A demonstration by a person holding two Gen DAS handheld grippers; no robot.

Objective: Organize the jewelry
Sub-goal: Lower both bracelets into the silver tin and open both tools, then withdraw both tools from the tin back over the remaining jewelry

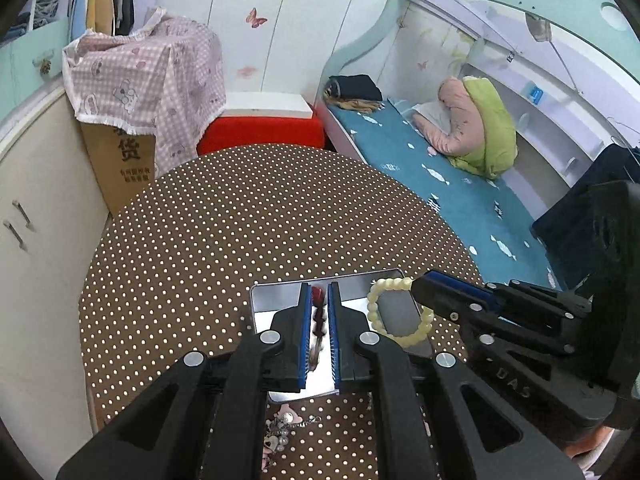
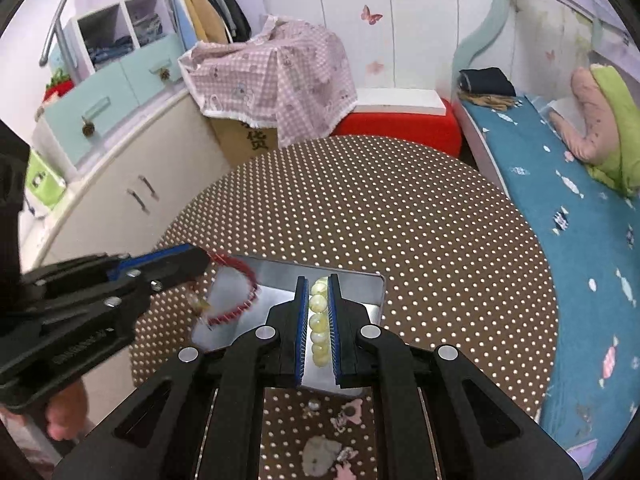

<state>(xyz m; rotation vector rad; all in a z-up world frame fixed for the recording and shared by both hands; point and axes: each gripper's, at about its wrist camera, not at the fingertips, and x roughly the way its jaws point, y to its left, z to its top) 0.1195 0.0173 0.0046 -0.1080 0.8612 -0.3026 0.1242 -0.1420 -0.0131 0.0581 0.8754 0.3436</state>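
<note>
Two grippers clamped: left gripper on red bracelet, right gripper on pale bracelet

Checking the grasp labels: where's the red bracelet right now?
The red bracelet is pinched in the left gripper, hanging over the left part of the metal tray, beside the yellow bead bracelet.

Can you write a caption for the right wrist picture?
Right claw pinching a yellow bead bracelet over the metal tray.
</note>
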